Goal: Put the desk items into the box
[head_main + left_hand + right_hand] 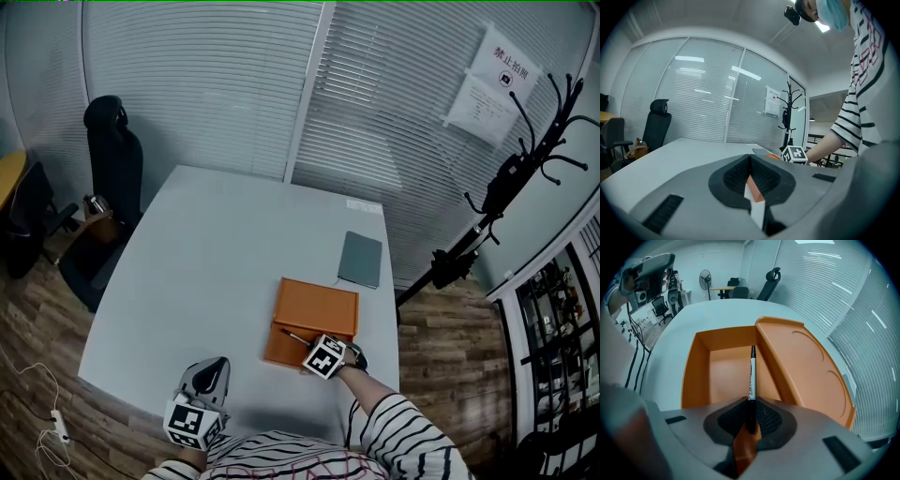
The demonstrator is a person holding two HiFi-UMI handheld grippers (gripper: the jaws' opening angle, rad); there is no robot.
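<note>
An orange box [314, 314] lies on the white table [206, 272], its lid [806, 366] slid aside so that one compartment [724, 373] is uncovered. My right gripper [751, 403] is shut on a black and white pen [752, 373]. It points steeply down, and the pen's tip hangs over the uncovered compartment. In the head view the right gripper [311, 348] sits at the box's near edge with the pen [296, 337] sticking out over it. My left gripper [214, 366] rests low near the table's front edge, its jaws together with nothing in them.
A grey notebook [361, 259] lies just behind the box. A black office chair [114, 169] stands at the table's far left. A coat stand [506, 187] is off to the right, and blinds cover the glass wall behind. From the left gripper [750, 163] the right gripper's marker cube [794, 154] shows.
</note>
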